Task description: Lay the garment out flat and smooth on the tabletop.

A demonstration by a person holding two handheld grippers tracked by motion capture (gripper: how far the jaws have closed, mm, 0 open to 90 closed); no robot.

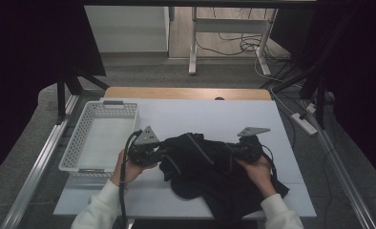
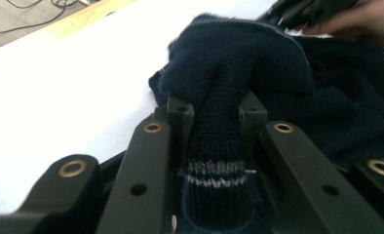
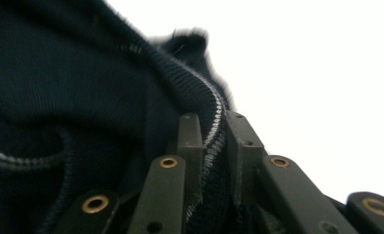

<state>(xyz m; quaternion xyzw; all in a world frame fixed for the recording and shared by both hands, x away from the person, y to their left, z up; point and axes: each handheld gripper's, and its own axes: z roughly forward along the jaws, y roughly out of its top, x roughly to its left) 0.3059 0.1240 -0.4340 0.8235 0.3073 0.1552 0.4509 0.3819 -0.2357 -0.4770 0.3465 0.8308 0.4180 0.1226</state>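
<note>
A dark navy knitted sweater (image 1: 203, 167) with thin pale stripes at its edges lies crumpled on the white table top (image 1: 214, 114), near the front. My left gripper (image 1: 163, 149) comes in from the sweater's left side. In the left gripper view that gripper (image 2: 214, 109) is shut on a ribbed, striped cuff of the sweater (image 2: 214, 170), which bunches up beyond the jaws. My right gripper (image 1: 232, 149) is at the sweater's right side. In the right gripper view it (image 3: 214, 126) is shut on the sweater's striped edge (image 3: 214, 131).
A white perforated basket (image 1: 81, 138) stands at the table's left side, with nothing in it. Part of the sweater hangs over the front edge at the right. Beyond the table's wooden far edge (image 1: 186, 93) are floor cables and desk legs.
</note>
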